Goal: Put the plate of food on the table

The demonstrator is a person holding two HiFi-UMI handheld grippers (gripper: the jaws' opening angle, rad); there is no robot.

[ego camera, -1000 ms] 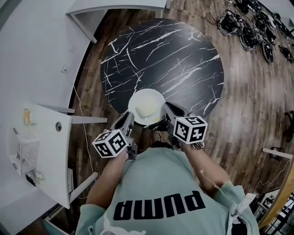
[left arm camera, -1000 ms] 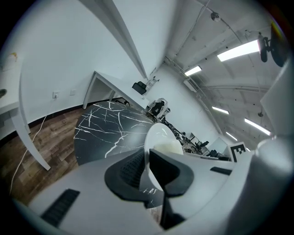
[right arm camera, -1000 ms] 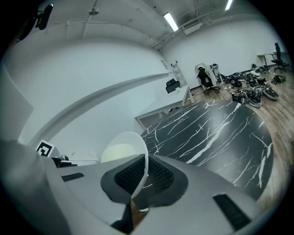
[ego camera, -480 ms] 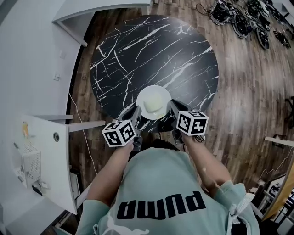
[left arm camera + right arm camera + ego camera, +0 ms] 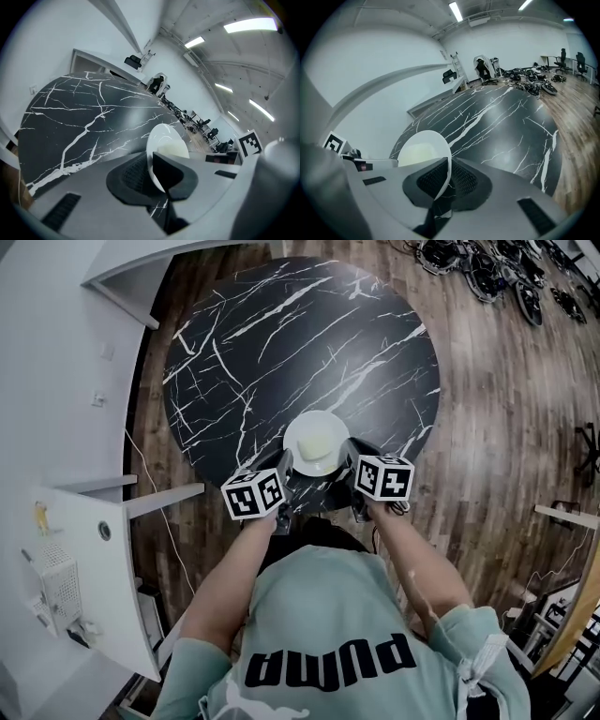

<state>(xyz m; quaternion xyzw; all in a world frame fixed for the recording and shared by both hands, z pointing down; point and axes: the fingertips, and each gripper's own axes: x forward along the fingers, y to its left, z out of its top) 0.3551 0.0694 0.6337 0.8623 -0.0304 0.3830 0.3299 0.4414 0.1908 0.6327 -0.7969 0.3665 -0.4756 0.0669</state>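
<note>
The left hand-held gripper (image 5: 282,464) and right hand-held gripper (image 5: 353,455) each clamp opposite rims of the white plate (image 5: 302,430) of food (image 5: 318,440) over the black desk's (image 5: 281,343) near edge; next, likely lower it level, then release.

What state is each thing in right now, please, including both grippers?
plate: gripped at its rim on both sides, over the table's near edge
food: pale mound sitting on the plate
left gripper: shut on the plate's rim
right gripper: shut on the opposite rim
table: dark marble top below the plate; contact unclear
</note>
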